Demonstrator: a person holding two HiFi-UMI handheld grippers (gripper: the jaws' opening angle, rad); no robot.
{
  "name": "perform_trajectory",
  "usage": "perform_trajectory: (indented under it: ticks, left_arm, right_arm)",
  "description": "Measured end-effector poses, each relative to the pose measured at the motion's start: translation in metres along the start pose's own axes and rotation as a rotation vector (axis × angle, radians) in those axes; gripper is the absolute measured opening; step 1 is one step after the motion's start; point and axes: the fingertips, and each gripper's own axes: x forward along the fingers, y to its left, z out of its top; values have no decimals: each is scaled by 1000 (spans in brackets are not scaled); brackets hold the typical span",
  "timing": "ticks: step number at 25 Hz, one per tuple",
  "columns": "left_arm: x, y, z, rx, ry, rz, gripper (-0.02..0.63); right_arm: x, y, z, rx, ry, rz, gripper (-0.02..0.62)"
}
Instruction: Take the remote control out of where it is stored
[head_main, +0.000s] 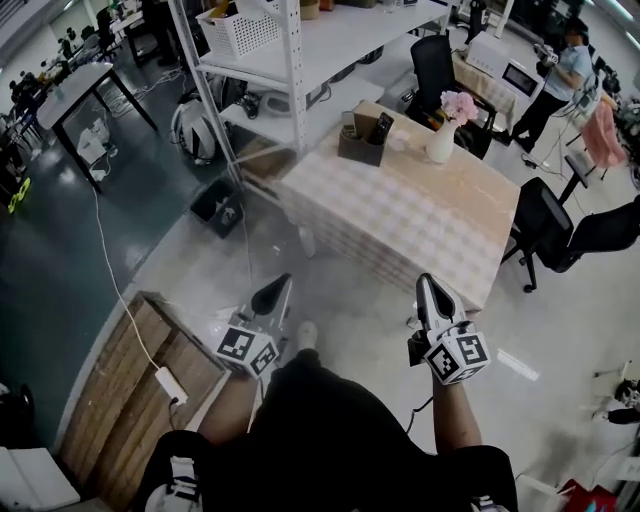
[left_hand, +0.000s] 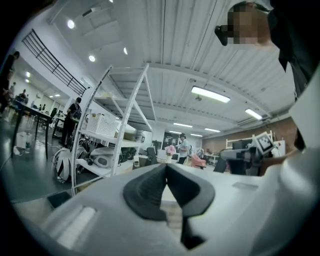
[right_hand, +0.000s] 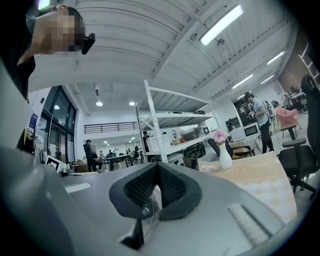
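The black remote control (head_main: 382, 127) stands upright in a dark holder box (head_main: 360, 146) at the far left corner of the table (head_main: 400, 225), which has a pale checked cloth. A white vase of pink flowers (head_main: 443, 138) stands just right of the holder. Both grippers are held low in front of the person, short of the table's near edge. My left gripper (head_main: 272, 296) is shut with nothing in it, its pads meeting in the left gripper view (left_hand: 166, 169). My right gripper (head_main: 432, 290) is also shut and empty (right_hand: 157, 169). The right gripper view shows the vase (right_hand: 225, 155) ahead on the table (right_hand: 260, 177).
A white shelving rack (head_main: 292, 70) stands left of the table, with a black box (head_main: 216, 208) on the floor by it. Black office chairs (head_main: 437, 66) (head_main: 548, 228) flank the table. A wooden panel (head_main: 125, 390) lies at the lower left. A person (head_main: 560, 82) stands at the back right.
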Motion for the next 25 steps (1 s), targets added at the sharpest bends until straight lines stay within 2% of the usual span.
perform_trajectory:
  ticks: [8,18,25]
  left_arm:
    - [74,72,18,-3,-14,-65,3]
    - [126,150,26,-15,-6,-117,3]
    - [141,182,14,-38,17,-131,3]
  right_arm:
    - [90,-20,18,-27,-7,-50,3]
    - [179,-31,16,-51,21,-97,3]
    - [225,-2,-7,-98,63,-9,3]
